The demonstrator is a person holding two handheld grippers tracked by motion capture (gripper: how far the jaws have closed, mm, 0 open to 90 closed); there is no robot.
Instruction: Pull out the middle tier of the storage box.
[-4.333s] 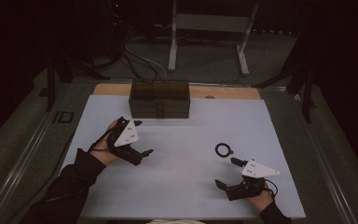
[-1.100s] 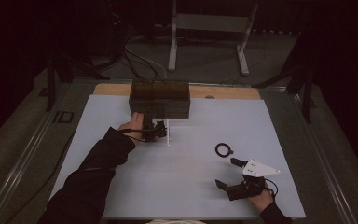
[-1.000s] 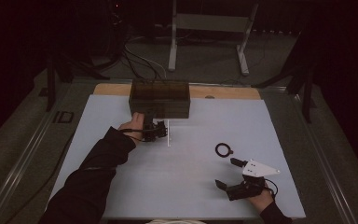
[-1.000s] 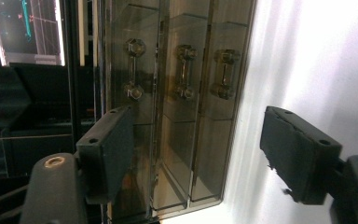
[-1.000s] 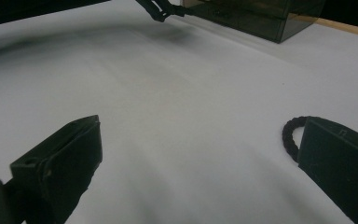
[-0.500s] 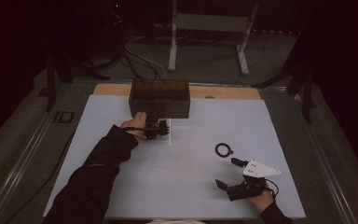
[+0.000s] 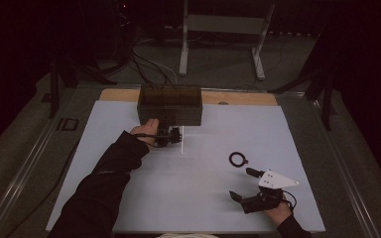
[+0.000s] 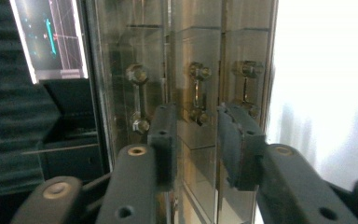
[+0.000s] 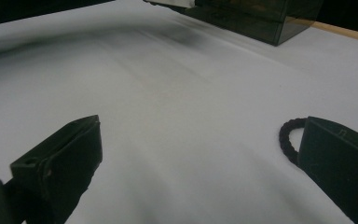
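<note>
Closing on the middle drawer handle (image 8: 197, 91): left gripper (image 8: 198, 119), jaws just drawn inward, handle now between the pads (image 8: 235, 140). A sliver of gap on each side; no firm pinch visible yet. Judged as the last instant before the grasp, with a pull on the drawer likely next.

Item 1. Smoky drawer box (image 7: 169, 104), at the far middle of the white table cover (image 7: 203, 208), just in front of the wooden strip (image 7: 238, 97) at the rear edge. Three small handles side by side across its front; two more flanking the targeted one, close enough to foul a jaw if the grip slips sideways.

Item 2. Right gripper (image 7: 240, 183), resting near the front right of the cover, fingers spread wide, nothing between them.

Item 3. Black ring (image 7: 238, 159), flat on the cover just beyond the right gripper, apart from the box.

Room: broad bare cover between box and front edge, ample for drawing a drawer toward the person. Left sleeve (image 7: 104, 188) lying across that path.
</note>
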